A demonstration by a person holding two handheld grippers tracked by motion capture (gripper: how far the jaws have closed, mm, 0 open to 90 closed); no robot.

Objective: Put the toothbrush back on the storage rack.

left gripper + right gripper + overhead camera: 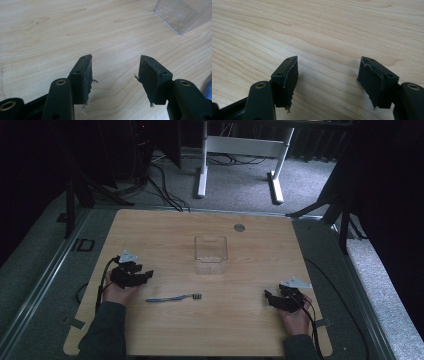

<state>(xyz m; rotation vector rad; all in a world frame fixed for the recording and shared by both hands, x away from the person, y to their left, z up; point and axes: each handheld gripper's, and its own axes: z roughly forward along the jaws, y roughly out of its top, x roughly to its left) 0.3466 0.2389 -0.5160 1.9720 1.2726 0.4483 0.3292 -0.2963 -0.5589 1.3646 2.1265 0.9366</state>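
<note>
A blue toothbrush (pixel 173 297) with a dark head lies flat on the wooden table (pixel 165 232), between my two hands. Behind it stands a clear plastic box (pixel 210 255), empty as far as I can tell; its corner shows at the top right of the left gripper view (pixel 183 15). My left gripper (pixel 146 276) rests low at the table's left, just left of and behind the brush handle, jaws open with bare wood between them (pixel 115 75). At the right, my right gripper (pixel 268 297) points left, also open over bare wood (pixel 328 75).
A small grey round cap (pixel 239 227) is set in the table near its far edge. Beyond the table are carpet, cables (pixel 165 190) and a white desk frame (pixel 240 150). Dark stands flank both sides.
</note>
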